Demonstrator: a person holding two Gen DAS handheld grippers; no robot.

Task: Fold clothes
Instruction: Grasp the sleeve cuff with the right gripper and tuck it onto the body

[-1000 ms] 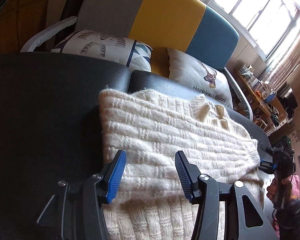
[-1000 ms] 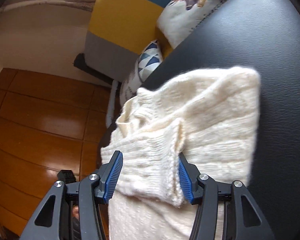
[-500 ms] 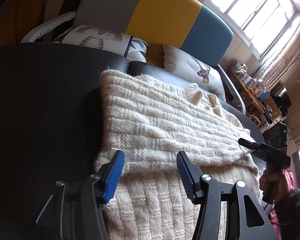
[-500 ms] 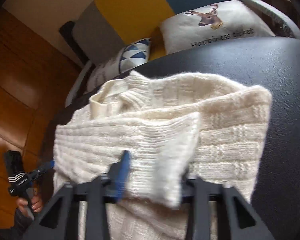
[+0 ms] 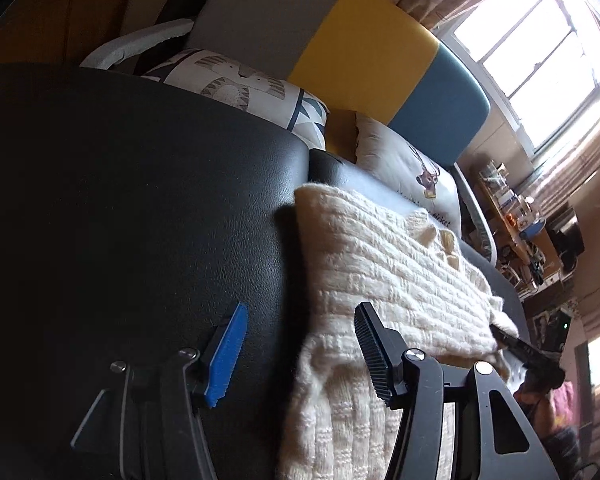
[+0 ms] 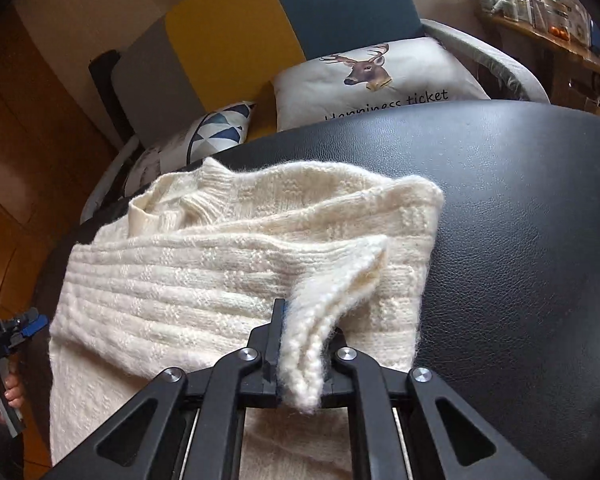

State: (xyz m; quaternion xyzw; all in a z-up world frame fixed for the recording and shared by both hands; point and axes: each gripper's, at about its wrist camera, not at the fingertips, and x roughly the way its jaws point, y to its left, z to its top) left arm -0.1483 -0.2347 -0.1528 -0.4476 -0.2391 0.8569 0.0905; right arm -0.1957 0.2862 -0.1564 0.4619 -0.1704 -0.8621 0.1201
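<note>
A cream knitted sweater (image 5: 384, 264) lies folded on a black leather surface (image 5: 140, 220). My left gripper (image 5: 300, 360) stands open at the sweater's left edge, with its left finger over bare leather and nothing pinched. My right gripper (image 6: 300, 360) is shut on the ribbed sleeve end (image 6: 340, 292), which is lifted off the sweater body (image 6: 204, 264). In the left wrist view the right gripper (image 5: 504, 334) shows at the sweater's far right edge. In the right wrist view the left gripper (image 6: 24, 326) sits at the far left, held by a hand (image 6: 4, 392).
Behind the leather surface (image 6: 520, 220) is a sofa with a grey, yellow and blue back (image 5: 364, 56), a deer pillow (image 6: 376, 76) and a patterned pillow (image 5: 236, 84). A cluttered wooden shelf (image 5: 516, 216) stands at the right under a bright window (image 5: 540, 48).
My right gripper has shut on the sleeve end and raised it. My left gripper has slid left, from over the sweater to its left edge, staying open.
</note>
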